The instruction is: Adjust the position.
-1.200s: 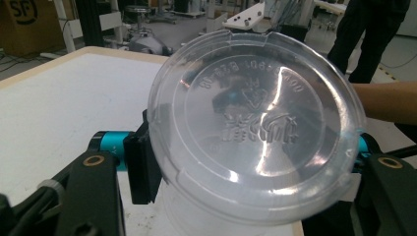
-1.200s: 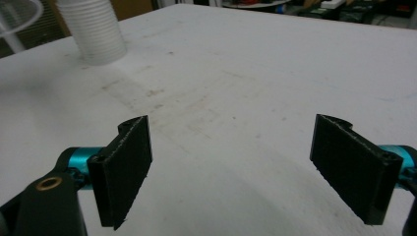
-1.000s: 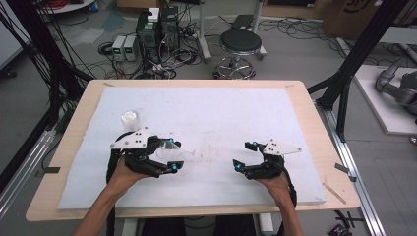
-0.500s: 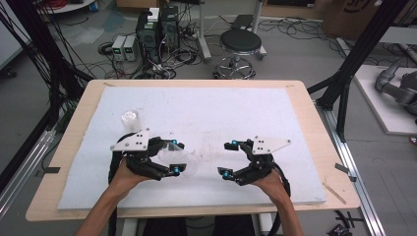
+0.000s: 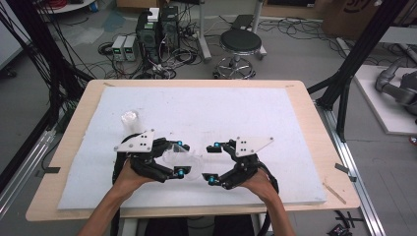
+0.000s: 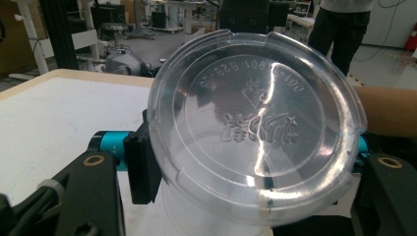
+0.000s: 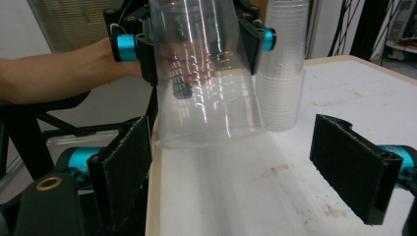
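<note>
Clear plastic cup (image 5: pixel 183 158) sideways in left hand-held gripper (image 5: pixel 179 158), right hand-held gripper (image 5: pixel 212 162) agape.

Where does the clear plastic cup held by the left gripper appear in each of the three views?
High view: clear cup at lower centre, between the two grippers.
Left gripper view: centre, its round base facing the camera.
Right gripper view: upper centre, gripped from above.
Shared landmark: the left gripper clamped on it.

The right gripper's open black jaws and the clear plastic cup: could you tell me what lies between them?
Only bare white table cover, in the right gripper view; the right gripper faces the clear plastic cup held by the left gripper.
</note>
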### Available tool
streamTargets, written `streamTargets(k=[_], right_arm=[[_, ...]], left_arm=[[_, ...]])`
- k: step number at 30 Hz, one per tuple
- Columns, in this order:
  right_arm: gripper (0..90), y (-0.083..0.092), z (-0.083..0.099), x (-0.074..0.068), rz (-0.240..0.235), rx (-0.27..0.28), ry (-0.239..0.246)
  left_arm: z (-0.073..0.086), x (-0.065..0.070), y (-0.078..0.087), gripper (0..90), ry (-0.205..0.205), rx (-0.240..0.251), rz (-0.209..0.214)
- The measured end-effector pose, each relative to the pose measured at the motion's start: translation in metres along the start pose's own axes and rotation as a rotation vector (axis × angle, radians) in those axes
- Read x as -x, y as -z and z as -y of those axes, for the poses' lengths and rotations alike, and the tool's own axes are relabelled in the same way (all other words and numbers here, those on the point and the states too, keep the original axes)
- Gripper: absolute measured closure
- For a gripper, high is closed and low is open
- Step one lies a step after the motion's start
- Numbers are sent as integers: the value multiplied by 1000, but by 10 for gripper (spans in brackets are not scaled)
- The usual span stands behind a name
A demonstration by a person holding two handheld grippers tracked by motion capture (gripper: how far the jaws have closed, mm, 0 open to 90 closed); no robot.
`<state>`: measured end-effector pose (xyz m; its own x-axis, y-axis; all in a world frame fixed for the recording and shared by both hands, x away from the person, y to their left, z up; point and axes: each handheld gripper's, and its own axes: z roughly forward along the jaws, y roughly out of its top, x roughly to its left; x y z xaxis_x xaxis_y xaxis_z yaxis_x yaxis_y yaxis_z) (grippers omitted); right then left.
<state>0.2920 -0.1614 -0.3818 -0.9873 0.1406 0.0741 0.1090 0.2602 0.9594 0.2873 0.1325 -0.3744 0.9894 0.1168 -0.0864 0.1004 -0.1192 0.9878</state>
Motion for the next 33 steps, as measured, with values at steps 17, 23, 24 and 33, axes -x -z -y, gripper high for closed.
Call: streamTargets(k=[17,23,24,33], right_arm=[[160,-27,-6,-7,-47,-37,52],[171,-32,-6,-9,-62,-49,58],[170,-33,-7,-9,-62,-53,60],[260,-36,-6,-10,-60,-57,66]], left_arm=[[1,3,-11,353,-1,-4,28],[1,3,-13,353,-1,1,35],[1,3,-13,353,-1,1,37],[2,2,-13,353,0,2,40]])
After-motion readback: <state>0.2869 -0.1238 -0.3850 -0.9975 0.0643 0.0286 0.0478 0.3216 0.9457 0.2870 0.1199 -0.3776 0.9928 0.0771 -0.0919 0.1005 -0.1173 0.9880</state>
